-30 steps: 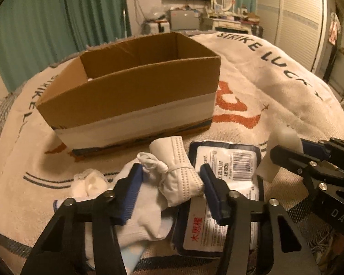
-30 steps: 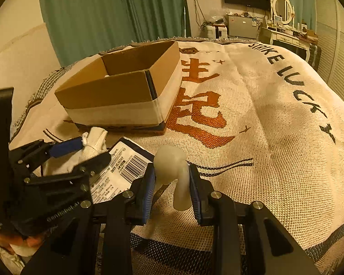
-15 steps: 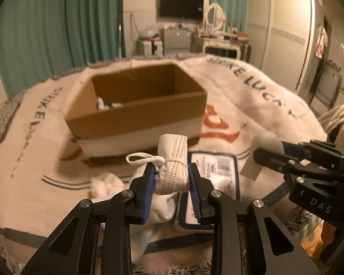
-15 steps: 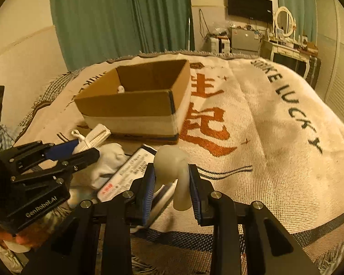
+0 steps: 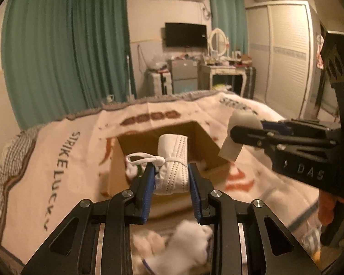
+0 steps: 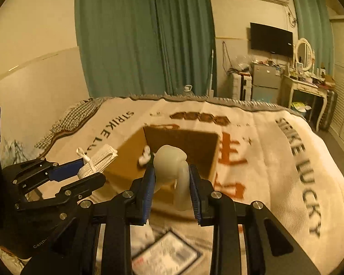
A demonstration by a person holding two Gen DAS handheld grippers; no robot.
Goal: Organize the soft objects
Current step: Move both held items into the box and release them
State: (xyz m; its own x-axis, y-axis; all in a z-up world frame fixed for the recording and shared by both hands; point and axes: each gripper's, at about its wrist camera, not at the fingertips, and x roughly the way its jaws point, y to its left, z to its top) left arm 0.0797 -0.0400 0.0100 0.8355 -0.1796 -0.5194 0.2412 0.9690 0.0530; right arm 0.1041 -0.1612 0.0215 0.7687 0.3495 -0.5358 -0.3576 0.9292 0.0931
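Note:
My left gripper (image 5: 170,171) is shut on a rolled white face mask (image 5: 173,160) tied with its ear loop, held in the air in front of the open cardboard box (image 5: 123,160). My right gripper (image 6: 172,174) is shut on a pale rubbery folded piece (image 6: 172,162), held above the near side of the same box (image 6: 128,158). The mask also shows in the right wrist view (image 6: 98,160), the pale piece in the left wrist view (image 5: 236,142). White soft items lie inside the box (image 6: 144,157).
The box stands on a bed covered by a cream blanket with lettering (image 6: 275,160). White socks (image 5: 183,247) and a flat packaged item (image 6: 167,254) lie on the blanket below the grippers. Green curtains, a TV and furniture stand beyond the bed.
Both grippers have risen off the blanket with their items and moved toward the box. The left gripper closed on the mask and lifted it off the sock pile.

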